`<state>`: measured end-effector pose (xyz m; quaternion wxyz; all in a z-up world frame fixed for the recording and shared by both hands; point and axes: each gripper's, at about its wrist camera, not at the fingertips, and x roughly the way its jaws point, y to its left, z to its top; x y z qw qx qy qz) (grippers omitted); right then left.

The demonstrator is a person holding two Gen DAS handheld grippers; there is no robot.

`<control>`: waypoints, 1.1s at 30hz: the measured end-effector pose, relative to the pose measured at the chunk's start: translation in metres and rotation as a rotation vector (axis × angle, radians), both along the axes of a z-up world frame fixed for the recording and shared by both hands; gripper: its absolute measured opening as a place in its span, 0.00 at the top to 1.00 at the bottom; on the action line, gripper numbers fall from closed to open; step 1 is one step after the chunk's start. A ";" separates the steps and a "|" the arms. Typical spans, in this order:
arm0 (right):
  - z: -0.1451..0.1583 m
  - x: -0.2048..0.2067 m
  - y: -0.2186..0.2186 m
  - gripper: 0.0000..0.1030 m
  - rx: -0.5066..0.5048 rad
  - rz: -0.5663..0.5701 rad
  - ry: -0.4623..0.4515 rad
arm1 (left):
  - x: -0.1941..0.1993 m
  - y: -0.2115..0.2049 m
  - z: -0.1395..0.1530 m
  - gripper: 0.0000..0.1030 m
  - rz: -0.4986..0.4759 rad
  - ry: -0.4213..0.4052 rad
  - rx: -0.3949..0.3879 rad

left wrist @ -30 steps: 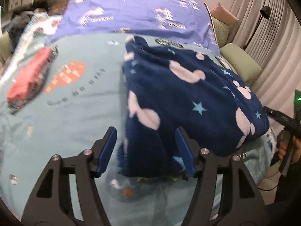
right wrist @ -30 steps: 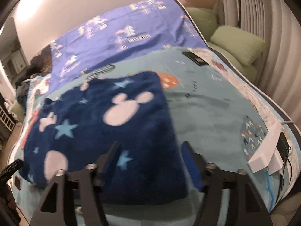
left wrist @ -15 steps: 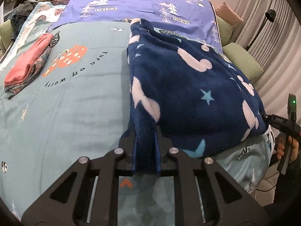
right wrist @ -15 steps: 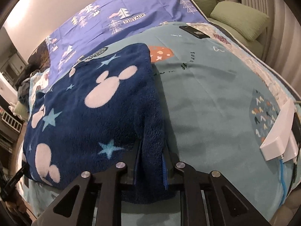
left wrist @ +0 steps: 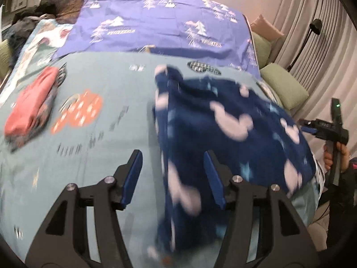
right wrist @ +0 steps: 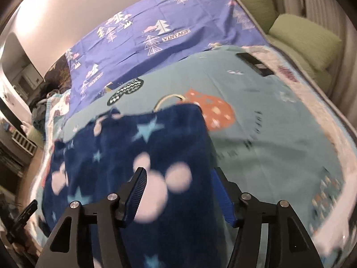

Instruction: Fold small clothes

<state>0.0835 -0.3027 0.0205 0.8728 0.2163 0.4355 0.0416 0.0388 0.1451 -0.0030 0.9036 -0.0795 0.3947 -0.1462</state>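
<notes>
Both tongs opening right now, nothing clamped.

Left tongs (left wrist: 173, 176): jaws apart, blue pads clear. Left edge of the navy fleece garment (left wrist: 223, 134) hangs in the gap toward the right pad, but the pads aren't pressing it. Frame is smeared, so I can't tell whether the fabric brushes the right pad.

Right tongs (right wrist: 178, 192): jaws spread, the garment's right edge sits between them, loose. Right pad just beside the fabric edge; contact unclear through the blur.

The garment, navy with pale mouse-head shapes and light blue stars, lies on the bed (left wrist: 107, 156), on the teal printed sheet. In the left view it fills from centre out to 3 o'clock, with its near left corner dropping to 6 o'clock between my tongs. In the right view it runs from centre to 8 o'clock.

Other stuff:
- folded red clothes (left wrist: 31, 109) at 9 o'clock in the left view, well apart from the garment.
- purple tree-print sheet (left wrist: 160, 22) across 12 o'clock.
- green cushions (right wrist: 305, 38) at 2 o'clock in the right view.
- dark flat remote-like thing (right wrist: 254, 63) on the sheet at 1 o'clock in the right view; too blurred to identify.
- right tongs with my hand (left wrist: 334, 154) on the grip visible at 3 o'clock in the left view.
</notes>
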 end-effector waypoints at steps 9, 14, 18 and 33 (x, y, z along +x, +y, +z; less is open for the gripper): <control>-0.035 0.080 -0.006 0.40 0.020 -0.014 0.113 | 0.144 -0.023 -0.039 0.36 -0.015 0.141 -0.043; -0.027 0.070 -0.017 0.92 0.079 -0.037 0.036 | 0.138 -0.026 -0.035 0.82 -0.059 0.064 -0.084; 0.022 0.049 -0.020 0.92 0.174 0.005 -0.217 | 0.103 -0.008 0.001 0.83 -0.034 -0.094 -0.148; 0.004 0.059 0.000 0.70 -0.189 -0.116 -0.010 | 0.117 -0.007 -0.026 0.55 0.016 0.010 0.004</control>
